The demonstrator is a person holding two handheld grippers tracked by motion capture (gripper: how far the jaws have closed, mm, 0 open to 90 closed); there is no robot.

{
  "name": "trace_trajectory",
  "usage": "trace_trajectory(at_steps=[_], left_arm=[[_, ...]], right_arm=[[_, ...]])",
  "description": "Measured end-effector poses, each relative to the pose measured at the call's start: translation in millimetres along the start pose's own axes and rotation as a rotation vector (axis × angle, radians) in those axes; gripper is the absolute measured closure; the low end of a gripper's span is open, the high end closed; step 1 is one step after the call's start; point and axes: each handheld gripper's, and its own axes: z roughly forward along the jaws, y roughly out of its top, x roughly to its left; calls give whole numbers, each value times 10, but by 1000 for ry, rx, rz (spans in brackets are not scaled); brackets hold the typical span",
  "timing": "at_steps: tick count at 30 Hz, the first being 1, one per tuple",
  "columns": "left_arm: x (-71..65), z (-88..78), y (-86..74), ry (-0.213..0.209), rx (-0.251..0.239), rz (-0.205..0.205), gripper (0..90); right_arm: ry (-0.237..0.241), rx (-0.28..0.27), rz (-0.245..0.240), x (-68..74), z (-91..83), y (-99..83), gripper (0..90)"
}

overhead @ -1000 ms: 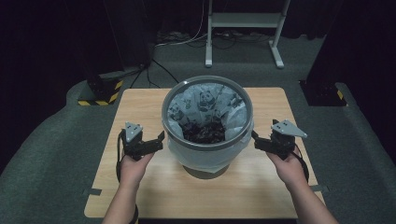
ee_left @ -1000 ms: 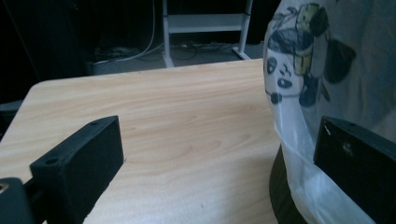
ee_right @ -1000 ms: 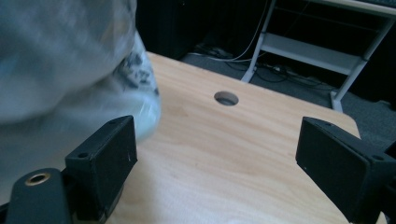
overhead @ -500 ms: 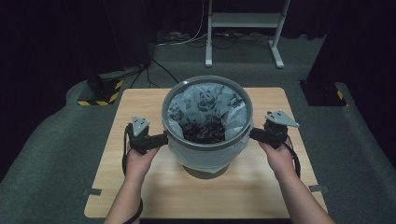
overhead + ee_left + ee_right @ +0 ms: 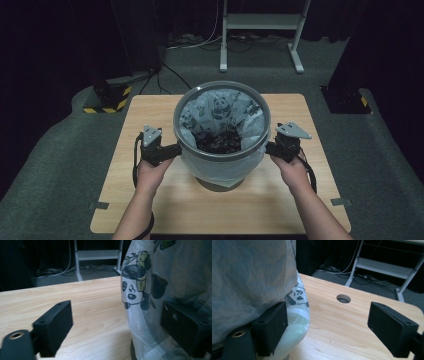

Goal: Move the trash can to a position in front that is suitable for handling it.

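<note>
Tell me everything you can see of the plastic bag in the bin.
The plastic bag is thin, translucent white film printed with pandas and bamboo. It lines a round grey bin standing upright at the middle of the wooden table, and its top is folded outward over the rim, hanging loosely down the sides. Dark waste lies at its bottom. The left gripper and right gripper are at the overhang, jaws just closing, the film not yet pinched.

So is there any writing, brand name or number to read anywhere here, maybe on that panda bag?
None readable anywhere.
The bin liner carries only panda and bamboo pictures, no words.
The yellow-black striped block on the floor is a warning pattern without lettering.
</note>
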Motion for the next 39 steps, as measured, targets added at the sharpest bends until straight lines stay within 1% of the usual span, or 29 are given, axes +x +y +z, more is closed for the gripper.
trace_trajectory(at_steps=[1, 4, 8, 9, 12, 15, 21, 23, 26, 27, 28, 33, 34, 35, 37, 39], left_arm=[[-8, 5, 2, -3, -2, 1, 144], [-17, 16, 8, -9, 4, -8, 157], [-36, 35, 19, -14, 5, -3, 180], [-45, 40, 21, -14, 6, -6, 185], [-72, 59, 29, -23, 10, -12, 205], [-99, 77, 39, -33, 15, -2, 206], [-156, 122, 58, -74, 28, 9, 208], [-192, 143, 61, -79, 28, 10, 211], [-270, 168, 76, -83, 29, 18, 215], [-270, 168, 76, -83, 29, 18, 217], [-319, 187, 86, -85, 31, 26, 219], [-455, 248, 106, -103, 36, 43, 222], [-455, 248, 106, -103, 36, 43, 221], [-532, 273, 114, -109, 37, 47, 221], [-606, 292, 126, -109, 39, 64, 219], [-683, 309, 137, -101, 43, 65, 212]], right_arm=[[3, -8, 3, 6, -11, -12, 212], [6, -13, 7, 6, -25, -24, 233], [-12, -21, -25, 15, -51, -29, 246], [-16, -22, -27, 15, -58, -32, 247], [-15, -19, -12, -6, -80, -46, 246], [-19, -19, -4, -38, -107, -65, 245], [-38, -8, 1, -91, -173, -92, 244], [-52, -6, -7, -116, -209, -99, 252], [-66, -6, 5, -142, -256, -124, 265], [-71, -9, 7, -160, -277, -137, 265], [-74, -11, 12, -178, -293, -149, 265], [-97, -15, 25, -282, -375, -198, 265], [-97, -15, 25, -282, -375, -198, 265], [-110, -16, 30, -342, -422, -224, 265], [-117, -22, 37, -396, -456, -250, 261], [-121, -25, 49, -459, -487, -280, 250]])
